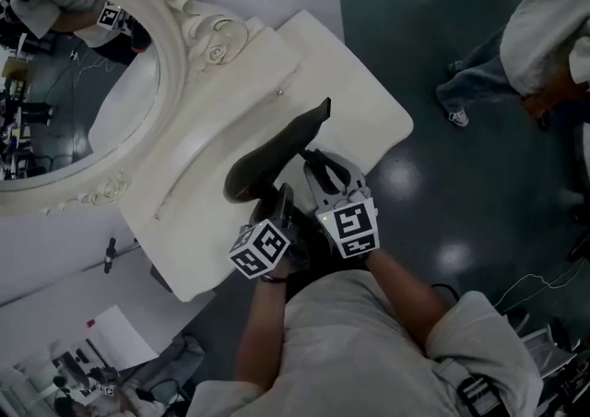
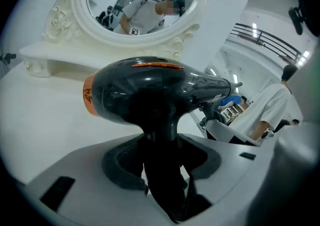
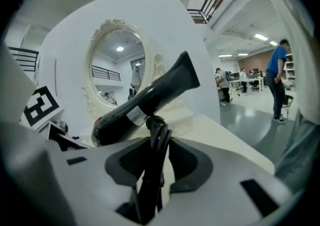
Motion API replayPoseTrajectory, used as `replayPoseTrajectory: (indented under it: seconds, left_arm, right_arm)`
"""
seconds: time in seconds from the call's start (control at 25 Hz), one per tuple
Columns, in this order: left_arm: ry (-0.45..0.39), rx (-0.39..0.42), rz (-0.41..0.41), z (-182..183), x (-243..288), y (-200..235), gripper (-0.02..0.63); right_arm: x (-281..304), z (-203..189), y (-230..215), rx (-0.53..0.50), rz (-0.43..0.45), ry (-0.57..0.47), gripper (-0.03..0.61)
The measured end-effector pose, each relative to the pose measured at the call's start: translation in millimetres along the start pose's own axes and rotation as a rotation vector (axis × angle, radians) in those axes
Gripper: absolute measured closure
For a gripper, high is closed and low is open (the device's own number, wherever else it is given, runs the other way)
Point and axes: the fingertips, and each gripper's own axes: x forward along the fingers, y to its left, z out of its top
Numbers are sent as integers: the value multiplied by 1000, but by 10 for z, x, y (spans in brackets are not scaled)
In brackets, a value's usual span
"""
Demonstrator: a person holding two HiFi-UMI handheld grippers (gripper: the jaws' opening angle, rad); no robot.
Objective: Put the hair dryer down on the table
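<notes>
A black hair dryer (image 1: 277, 152) with an orange rear ring hangs just over the white dressing table (image 1: 369, 92), nozzle toward the far right. My left gripper (image 1: 281, 208) is shut on its handle. In the left gripper view the handle (image 2: 160, 155) stands between the jaws of the left gripper (image 2: 162, 167), with the hair dryer body (image 2: 150, 92) above them. My right gripper (image 1: 318, 175) is beside the left one, shut on the bundled black cord (image 3: 156, 145). In the right gripper view the hair dryer (image 3: 150, 100) slants up beyond the right gripper (image 3: 152, 170).
An oval mirror (image 1: 74, 83) in an ornate white frame stands at the back left of the table, with a narrow shelf (image 1: 230, 120) below it. A person (image 1: 544, 28) stands on the dark floor at the upper right. Cables (image 1: 525, 286) lie on the floor.
</notes>
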Motion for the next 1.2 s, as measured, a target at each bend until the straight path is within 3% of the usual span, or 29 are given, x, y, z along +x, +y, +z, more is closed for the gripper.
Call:
replayPoseTrajectory:
  seconds: [0.4, 0.68, 1.2]
  left_arm:
    - [77, -64, -14, -5, 227, 45, 422]
    - [121, -41, 29, 32, 434, 76, 420]
    - [186, -75, 130, 87, 713, 176, 420]
  right_arm:
    - [151, -128, -184, 73, -47, 31, 460]
    - [320, -237, -342, 130, -59, 54, 460]
    - [501, -331, -514, 191, -59, 70, 459]
